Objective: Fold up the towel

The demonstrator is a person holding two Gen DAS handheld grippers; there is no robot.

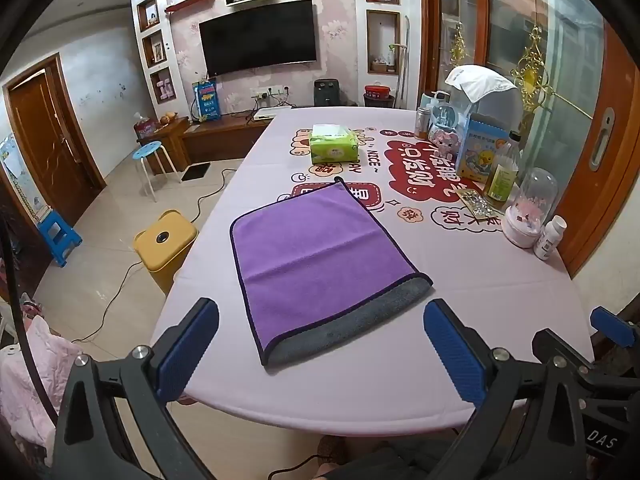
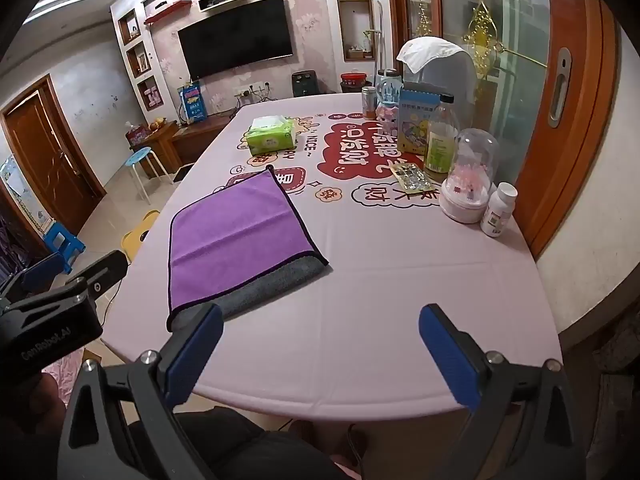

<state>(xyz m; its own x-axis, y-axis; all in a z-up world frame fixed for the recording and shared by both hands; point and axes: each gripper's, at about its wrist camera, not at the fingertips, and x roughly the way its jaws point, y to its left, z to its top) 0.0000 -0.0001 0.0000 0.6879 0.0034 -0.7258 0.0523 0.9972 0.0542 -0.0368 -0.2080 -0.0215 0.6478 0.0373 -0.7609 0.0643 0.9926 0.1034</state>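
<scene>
A purple towel (image 1: 316, 256) lies flat on the pink tablecloth (image 1: 460, 300), folded over so its grey underside (image 1: 352, 320) shows as a strip along the near edge. It also shows in the right wrist view (image 2: 236, 236). My left gripper (image 1: 320, 344) is open and empty, held above the table's near edge just in front of the towel. My right gripper (image 2: 320, 344) is open and empty, to the right of the towel's near corner. The left gripper's body (image 2: 48, 320) shows at the left of the right wrist view.
A green tissue pack (image 1: 334, 146) sits beyond the towel. Bottles, a glass dome (image 1: 528, 208), a white pill bottle (image 1: 550, 238) and boxes crowd the table's right side by the sliding door. A yellow stool (image 1: 164, 244) stands left of the table.
</scene>
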